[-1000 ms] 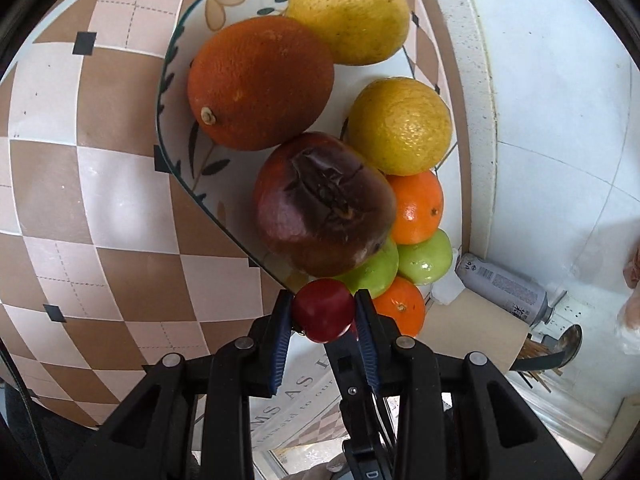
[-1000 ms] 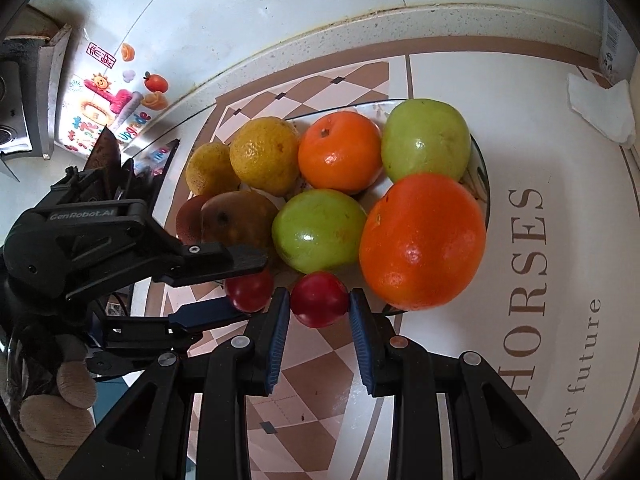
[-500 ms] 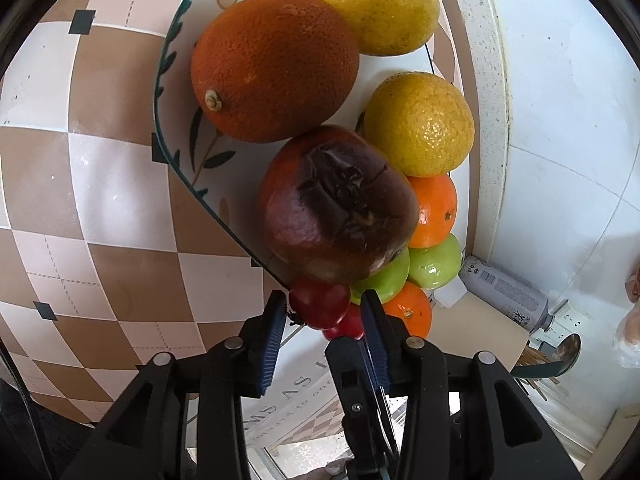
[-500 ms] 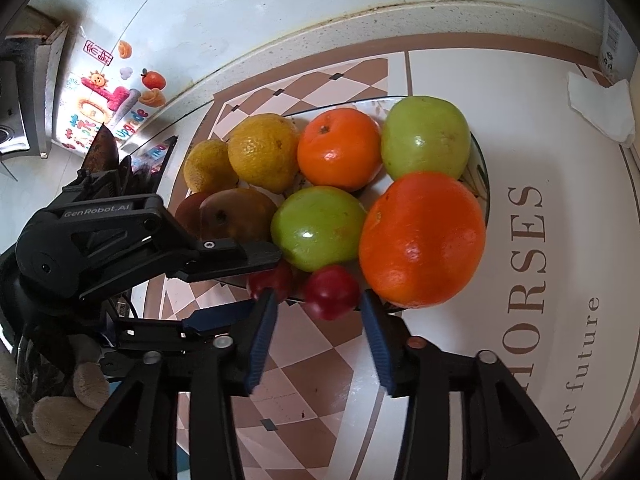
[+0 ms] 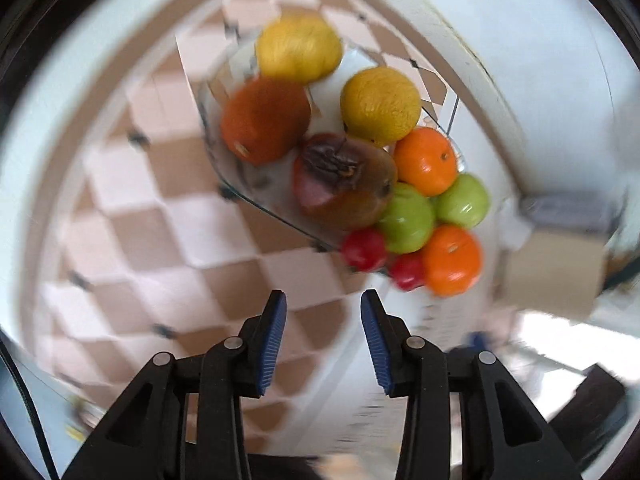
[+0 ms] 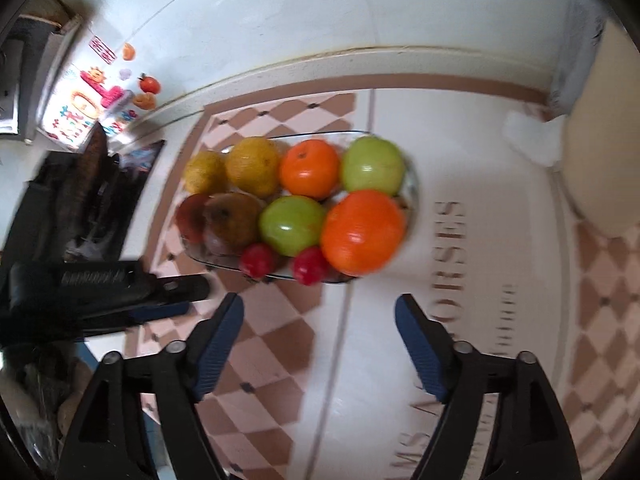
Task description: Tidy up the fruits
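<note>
Red fruits [image 6: 306, 265] apparently beyond opening right tool [image 6: 320, 318].

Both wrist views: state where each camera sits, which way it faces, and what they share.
Left wrist: on the left gripper, looking steeply down at the glass fruit plate from its brown-orange end; own open blue pads show.
Right wrist: on the right gripper, jaws opening, nothing between them, facing the plate's long side; the left gripper shows beside it.
Shared: the plate and its two small red fruits.
</note>
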The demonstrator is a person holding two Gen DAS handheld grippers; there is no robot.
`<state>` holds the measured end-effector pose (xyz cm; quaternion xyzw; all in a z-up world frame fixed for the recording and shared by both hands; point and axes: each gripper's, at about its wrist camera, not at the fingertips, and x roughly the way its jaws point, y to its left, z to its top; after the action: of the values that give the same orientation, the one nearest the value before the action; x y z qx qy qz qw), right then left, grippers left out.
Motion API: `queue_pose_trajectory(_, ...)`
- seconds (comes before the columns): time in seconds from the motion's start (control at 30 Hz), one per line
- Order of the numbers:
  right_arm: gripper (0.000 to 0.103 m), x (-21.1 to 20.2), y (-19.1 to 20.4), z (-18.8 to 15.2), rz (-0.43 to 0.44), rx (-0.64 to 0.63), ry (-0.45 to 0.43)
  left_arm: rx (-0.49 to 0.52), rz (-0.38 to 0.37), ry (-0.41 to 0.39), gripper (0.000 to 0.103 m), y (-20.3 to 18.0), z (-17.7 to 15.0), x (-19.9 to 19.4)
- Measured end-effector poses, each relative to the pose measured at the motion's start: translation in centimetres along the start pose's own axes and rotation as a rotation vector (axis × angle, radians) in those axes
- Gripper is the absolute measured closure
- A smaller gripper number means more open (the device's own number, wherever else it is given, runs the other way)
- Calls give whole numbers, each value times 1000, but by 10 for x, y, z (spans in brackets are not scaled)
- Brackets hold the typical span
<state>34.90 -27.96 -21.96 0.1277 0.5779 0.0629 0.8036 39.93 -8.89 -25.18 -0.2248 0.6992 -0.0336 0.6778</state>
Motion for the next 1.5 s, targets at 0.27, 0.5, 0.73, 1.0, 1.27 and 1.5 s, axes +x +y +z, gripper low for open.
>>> queue_pose_trajectory(0.27,6,-26,-3,-5,-113,-34,-23,202,261,-165,44,-14,-27,-28)
queue_pose_trajectory(0.5,5,-50,3,-12,-163,5,-73,308,330,-280,5,-20,-44,-57)
queue_pose_trajectory(0.73,5,-93,22,-34,-200,63,-154,398,316,-348,5,-13,-67,-90)
queue_pose_trajectory(1.0,4,-150,58,-81,-242,77,-249,469,293,-450,5,2,-112,-143)
queue_pose_trajectory(1.27,4,-214,103,-145,-258,60,-324,522,244,-541,5,25,-169,-200)
queue_pose_trajectory(1.5,4,-263,134,-199,-246,41,-367,543,202,-578,5,43,-217,-237)
